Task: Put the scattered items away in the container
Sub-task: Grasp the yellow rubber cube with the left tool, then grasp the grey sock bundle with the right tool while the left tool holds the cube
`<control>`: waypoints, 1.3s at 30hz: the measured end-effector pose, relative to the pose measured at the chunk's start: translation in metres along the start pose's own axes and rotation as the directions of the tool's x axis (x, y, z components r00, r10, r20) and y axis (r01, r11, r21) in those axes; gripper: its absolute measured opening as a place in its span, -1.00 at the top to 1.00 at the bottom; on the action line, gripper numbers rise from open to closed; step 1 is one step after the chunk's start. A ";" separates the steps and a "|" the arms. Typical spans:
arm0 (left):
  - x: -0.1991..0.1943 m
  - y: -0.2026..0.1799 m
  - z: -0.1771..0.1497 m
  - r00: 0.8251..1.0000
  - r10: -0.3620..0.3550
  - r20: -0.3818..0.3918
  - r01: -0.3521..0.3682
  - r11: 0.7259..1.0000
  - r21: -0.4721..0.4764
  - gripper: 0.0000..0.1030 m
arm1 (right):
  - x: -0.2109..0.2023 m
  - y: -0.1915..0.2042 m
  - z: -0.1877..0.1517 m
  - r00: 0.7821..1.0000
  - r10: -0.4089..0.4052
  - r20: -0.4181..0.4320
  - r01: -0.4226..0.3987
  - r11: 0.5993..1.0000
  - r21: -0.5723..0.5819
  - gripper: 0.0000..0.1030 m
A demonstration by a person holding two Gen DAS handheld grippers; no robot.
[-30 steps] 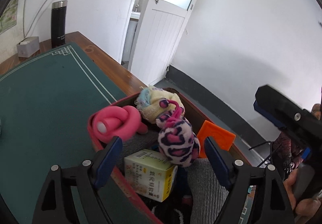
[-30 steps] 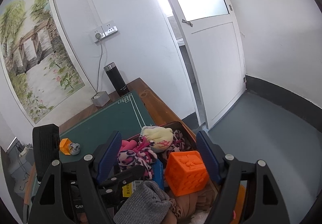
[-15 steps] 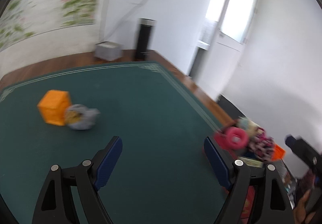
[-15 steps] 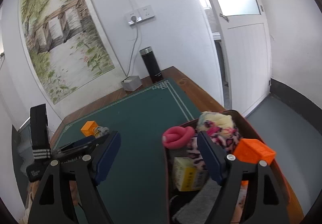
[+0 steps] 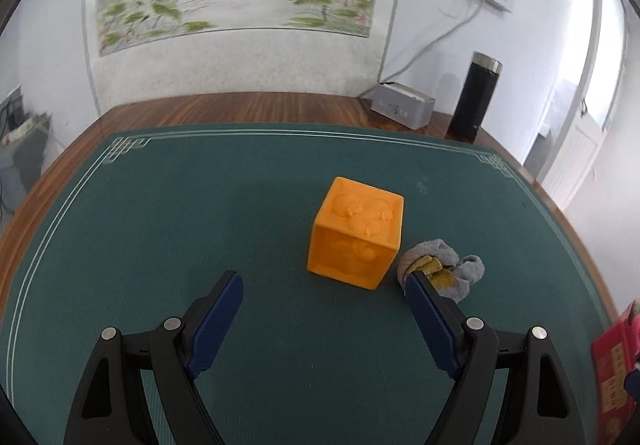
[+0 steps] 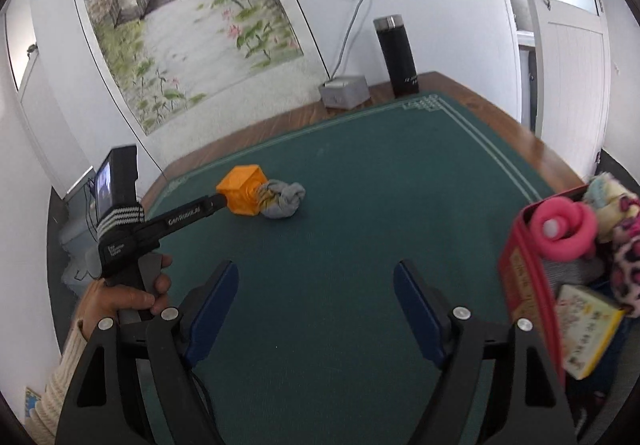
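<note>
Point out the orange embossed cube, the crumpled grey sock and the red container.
Orange embossed cube (image 5: 362, 211): left wrist view, top face.
Crumpled grey sock (image 5: 460, 271): left wrist view, bunched middle.
Red container (image 6: 524, 277): right wrist view, near wall.

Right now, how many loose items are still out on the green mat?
2: an orange cube near the middle of the mat, and a balled grey sock touching its right side. Nothing else shows on it.
</note>
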State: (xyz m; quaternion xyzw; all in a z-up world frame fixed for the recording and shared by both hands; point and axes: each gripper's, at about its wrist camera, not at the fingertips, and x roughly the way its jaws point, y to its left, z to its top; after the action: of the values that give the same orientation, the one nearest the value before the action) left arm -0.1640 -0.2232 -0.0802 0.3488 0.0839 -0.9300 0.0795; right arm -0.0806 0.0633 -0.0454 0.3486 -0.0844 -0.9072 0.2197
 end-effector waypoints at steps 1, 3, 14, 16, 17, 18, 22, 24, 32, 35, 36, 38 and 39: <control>0.005 -0.003 0.001 1.000 0.001 0.002 -0.001 1.000 0.031 -0.65 | 0.007 0.003 -0.001 1.000 0.001 -0.013 -0.001 1.000 -0.004 -0.61; 0.016 -0.011 0.004 1.000 0.022 0.008 -0.023 0.994 0.103 -0.65 | 0.021 0.008 -0.004 0.999 0.002 -0.039 -0.003 1.000 -0.011 -0.61; 0.062 -0.018 0.028 0.996 0.072 -0.061 -0.063 0.989 0.132 -0.65 | 0.052 0.007 -0.020 0.993 -0.014 -0.116 0.010 0.999 -0.040 -0.61; 0.071 -0.017 0.029 0.993 0.076 -0.089 -0.066 0.992 0.110 -0.65 | 0.055 0.010 -0.022 0.992 -0.013 -0.124 0.006 0.999 -0.053 -0.61; 0.072 -0.015 0.030 0.993 0.064 -0.096 -0.055 0.994 0.093 -0.64 | 0.056 0.010 -0.023 0.992 -0.014 -0.127 0.006 0.998 -0.059 -0.61; 0.072 -0.013 0.030 0.993 0.051 -0.103 -0.043 0.996 0.075 -0.62 | 0.057 0.011 -0.024 0.991 -0.014 -0.130 0.006 0.998 -0.066 -0.61; 0.071 -0.006 0.028 0.991 -0.031 -0.132 0.033 0.999 0.015 -0.08 | 0.060 0.015 -0.028 0.992 -0.024 -0.127 0.013 0.996 -0.094 -0.61; 0.066 -0.004 0.026 0.990 -0.036 -0.137 0.036 0.999 -0.002 -0.07 | 0.064 0.016 -0.028 0.991 -0.028 -0.132 0.016 0.995 -0.094 -0.61; 0.028 0.010 0.036 0.997 -0.053 -0.064 0.049 0.997 -0.059 -0.07 | 0.096 0.030 0.009 0.986 0.036 -0.165 -0.038 0.999 -0.009 -0.61; 0.016 0.016 0.043 0.999 -0.040 -0.028 0.038 0.997 -0.069 -0.07 | 0.125 0.046 0.031 0.989 0.030 -0.145 -0.033 0.999 -0.014 -0.61; 0.014 0.018 0.043 0.999 -0.039 -0.024 0.038 0.997 -0.074 -0.07 | 0.136 0.050 0.037 0.989 0.025 -0.144 -0.027 1.000 -0.015 -0.60; 0.014 0.025 0.045 0.999 -0.031 -0.018 0.029 0.996 -0.088 -0.07 | 0.160 0.055 0.047 0.989 0.012 -0.150 -0.014 1.000 -0.014 -0.60; 0.014 0.028 0.046 1.000 -0.024 -0.017 0.022 0.995 -0.096 -0.07 | 0.173 0.057 0.051 0.988 0.002 -0.155 -0.004 1.000 -0.014 -0.60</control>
State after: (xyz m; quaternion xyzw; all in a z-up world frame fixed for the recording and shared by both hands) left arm -0.1982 -0.2615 -0.0578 0.3521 0.1331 -0.9225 0.0848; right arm -0.2098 -0.0661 -0.0927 0.4164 -0.0613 -0.8776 0.2294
